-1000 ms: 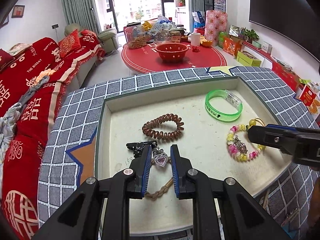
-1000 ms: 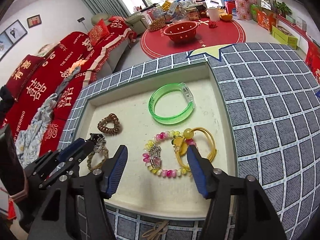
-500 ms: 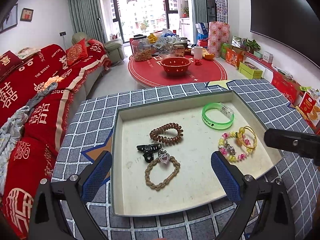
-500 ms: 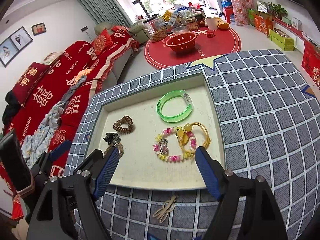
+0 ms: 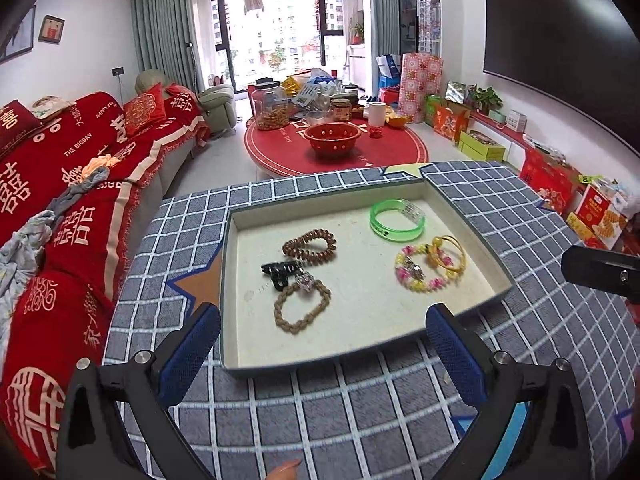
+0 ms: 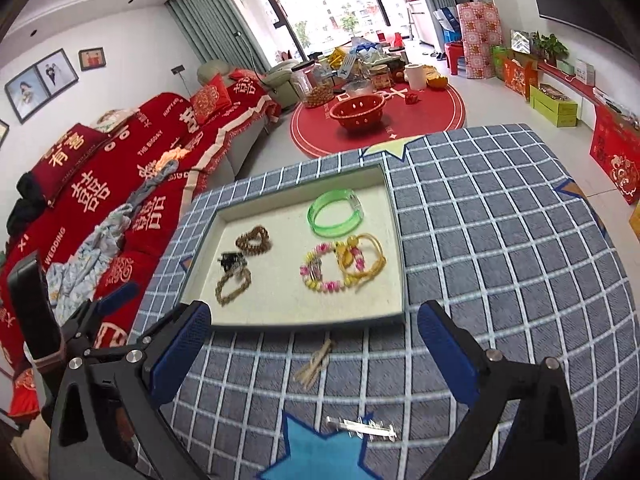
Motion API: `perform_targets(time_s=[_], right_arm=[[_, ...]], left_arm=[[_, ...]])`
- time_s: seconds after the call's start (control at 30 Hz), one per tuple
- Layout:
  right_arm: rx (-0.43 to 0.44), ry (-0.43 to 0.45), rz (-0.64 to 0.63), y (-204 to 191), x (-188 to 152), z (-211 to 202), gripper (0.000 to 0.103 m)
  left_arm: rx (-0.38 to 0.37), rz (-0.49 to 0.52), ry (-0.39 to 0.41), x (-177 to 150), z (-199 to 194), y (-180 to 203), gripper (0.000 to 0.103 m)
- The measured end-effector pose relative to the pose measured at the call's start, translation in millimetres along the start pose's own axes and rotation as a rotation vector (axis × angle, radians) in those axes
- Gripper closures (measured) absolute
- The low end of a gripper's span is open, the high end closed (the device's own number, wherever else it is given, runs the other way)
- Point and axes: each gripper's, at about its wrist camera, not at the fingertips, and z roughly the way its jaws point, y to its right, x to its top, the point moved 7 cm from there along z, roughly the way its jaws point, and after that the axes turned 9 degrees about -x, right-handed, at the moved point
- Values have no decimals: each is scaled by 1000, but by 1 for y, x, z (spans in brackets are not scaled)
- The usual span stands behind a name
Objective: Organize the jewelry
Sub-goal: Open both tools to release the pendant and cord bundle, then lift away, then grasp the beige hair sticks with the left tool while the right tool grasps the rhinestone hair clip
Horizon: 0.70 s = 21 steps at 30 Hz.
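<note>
Hovering spread and empty near the shallow grey tray (image 6: 304, 322), the left gripper (image 5: 320, 344) and right gripper (image 6: 312, 340) might overlook the tan hair tie (image 6: 316, 362) lying outside it.

One second ago the left gripper (image 5: 322, 338) is low inside the tray (image 5: 228, 280), with its jaws narrow around the heart charm of the braided bracelet (image 5: 301, 306); now its jaws are wide apart and it is pulled back, with both fingers over the checked tabletop (image 5: 360, 408) in front of the tray's near wall. The braided bracelet now lies free on the tray floor, just beside the black hair clip (image 5: 280, 272). The right gripper (image 6: 312, 336) is also drawn back from the beaded bracelet (image 6: 322, 270), so a tan band (image 6: 316, 362) and a silver clip (image 6: 362, 428) now show on the tabletop before it.
</note>
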Motion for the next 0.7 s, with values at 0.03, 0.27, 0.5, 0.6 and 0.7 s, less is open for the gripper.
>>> perform_targets(time_s=[0.03, 0.27, 0.5, 0.6, 0.7], right_arm=[[8, -6, -5, 1, -6, -3, 0], [-62, -89, -149, 13, -67, 1, 0], [-122, -134, -328, 13, -104, 16, 0], [-115, -130, -384, 8, -107, 22, 1], [-116, -135, -421, 5, -110, 29, 12]], left_arm=[[-9, 3, -4, -6, -3, 3, 0], [-91, 46, -89, -58, -6, 27, 0], [-106, 55, -164, -88, 8, 38, 0], [-99, 62, -176, -91, 12, 37, 0], [-99, 54, -187, -94, 15, 34, 0]])
